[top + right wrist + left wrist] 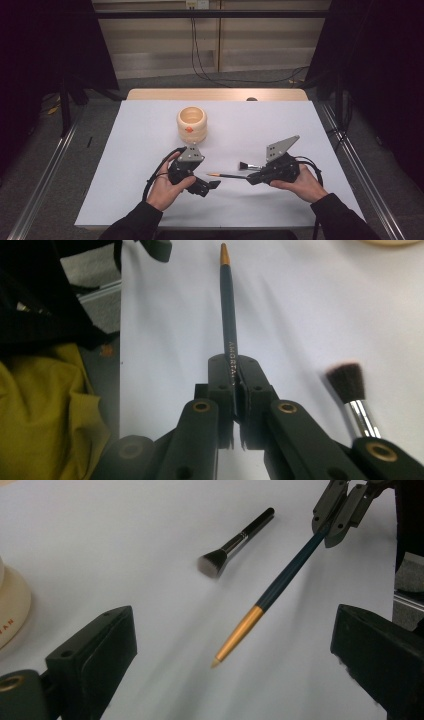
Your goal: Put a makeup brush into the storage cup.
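Observation:
My right gripper point(250, 179) point(234, 366) is shut on the back end of a slim dark-blue pencil-like stick point(227, 175) point(228, 305) with a gold tip. The stick is roughly level just above the white sheet, its tip pointing left toward my left gripper point(210, 184) point(233, 628). That gripper is open, its jaws wide apart, and the stick's point(285, 577) gold tip hovers in front of the gap without touching them. A small black-bristled makeup brush point(248, 165) point(235, 542) point(350, 385) lies flat on the sheet, beside the right gripper on its far side.
A round pale wooden cup point(192, 122) point(10, 605) stands upright on the white-covered table point(145, 145), beyond the left gripper. The table's front edge runs just below both hands. Metal rails flank the table, and cables trail on the floor behind it.

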{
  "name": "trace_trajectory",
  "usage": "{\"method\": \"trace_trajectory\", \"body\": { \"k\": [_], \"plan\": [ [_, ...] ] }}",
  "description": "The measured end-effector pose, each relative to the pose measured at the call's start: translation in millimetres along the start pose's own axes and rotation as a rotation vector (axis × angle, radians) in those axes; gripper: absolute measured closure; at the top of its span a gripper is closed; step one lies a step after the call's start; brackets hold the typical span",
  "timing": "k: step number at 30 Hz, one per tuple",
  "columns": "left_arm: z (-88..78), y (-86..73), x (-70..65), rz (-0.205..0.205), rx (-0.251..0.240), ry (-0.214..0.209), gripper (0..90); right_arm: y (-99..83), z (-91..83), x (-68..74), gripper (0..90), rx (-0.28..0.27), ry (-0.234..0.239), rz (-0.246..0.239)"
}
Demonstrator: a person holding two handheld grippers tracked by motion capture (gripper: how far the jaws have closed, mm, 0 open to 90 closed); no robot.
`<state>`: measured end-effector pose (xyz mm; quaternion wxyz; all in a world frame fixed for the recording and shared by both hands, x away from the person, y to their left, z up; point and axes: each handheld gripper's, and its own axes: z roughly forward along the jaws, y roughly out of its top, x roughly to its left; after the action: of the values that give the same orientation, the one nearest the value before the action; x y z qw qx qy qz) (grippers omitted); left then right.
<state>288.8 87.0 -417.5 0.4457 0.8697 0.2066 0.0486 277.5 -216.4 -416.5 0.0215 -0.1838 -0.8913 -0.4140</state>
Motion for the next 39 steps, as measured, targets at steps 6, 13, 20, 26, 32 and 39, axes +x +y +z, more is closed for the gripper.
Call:
{"method": "trace_trajectory", "body": {
  "k": [6,13,20,26,32,39],
  "plan": [
    [-4.0,0.4,0.8,0.009,-0.024,0.003,5.3,-3.8,-6.7,-0.9,86.1,-0.089,0.002,0.023],
    [-7.3,0.6,2.2,-0.009,-0.073,-0.001,5.3,-5.1,-7.9,-1.6,86.2,-0.161,0.017,0.016],
    [-9.0,1.4,0.8,-0.043,-0.129,-0.021,6.5,-5.8,-11.8,-2.0,86.2,-0.249,0.027,0.024],
    [-10.0,2.7,-0.1,-0.044,-0.153,-0.023,6.8,-5.6,-10.5,-1.3,86.2,-0.305,0.025,0.039],
    [-9.1,3.6,-2.8,-0.035,-0.164,-0.025,6.7,-4.3,-9.3,-0.4,86.2,-0.339,-0.009,0.051],
    [-7.3,6.4,-5.2,-0.053,-0.197,-0.042,6.8,-4.0,-5.2,-0.2,86.2,-0.361,-0.01,0.06]
  ]
}}
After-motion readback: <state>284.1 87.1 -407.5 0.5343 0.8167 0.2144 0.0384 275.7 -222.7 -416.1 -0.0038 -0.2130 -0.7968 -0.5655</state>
